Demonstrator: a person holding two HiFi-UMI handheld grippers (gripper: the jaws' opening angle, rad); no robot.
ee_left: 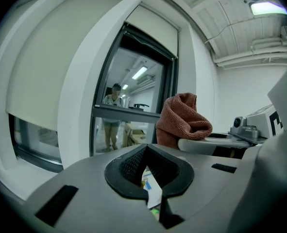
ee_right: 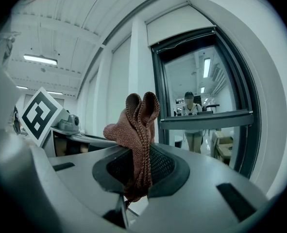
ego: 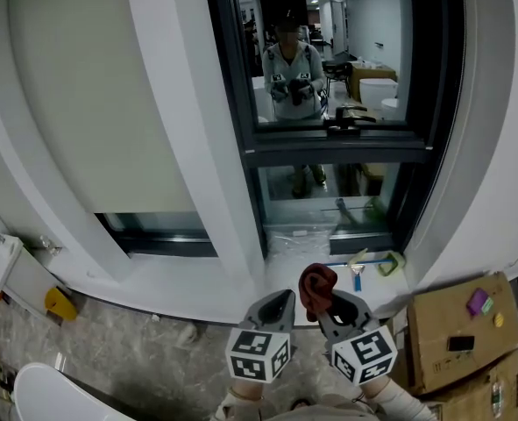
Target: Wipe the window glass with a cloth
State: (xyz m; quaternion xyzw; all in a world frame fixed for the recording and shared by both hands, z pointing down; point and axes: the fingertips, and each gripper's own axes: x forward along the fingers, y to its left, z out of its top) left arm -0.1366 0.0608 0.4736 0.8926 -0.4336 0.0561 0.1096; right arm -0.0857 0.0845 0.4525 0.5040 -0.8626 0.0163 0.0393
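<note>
While right claw [ee_right: 137, 171] pinches rust cloth [ee_right: 141, 118] tight, left claw [ee_left: 148, 178] sits closed, empty, before window glass [ego: 372, 24].

At four o'clock in my head view I see a cardboard box [ego: 434, 323] with a small purple item [ego: 478, 302] and a dark flat item [ego: 460, 343] on it. At eight o'clock, a yellow object [ego: 60, 303] lies on the marbled floor [ego: 145, 358].

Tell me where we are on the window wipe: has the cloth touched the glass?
Done: the cloth is picked up, clamped in the shut right gripper. In hand: both grippers sit low in front of the window, the left gripper shut and empty. Left: the cloth is short of the window glass, so all wiping remains.
</note>
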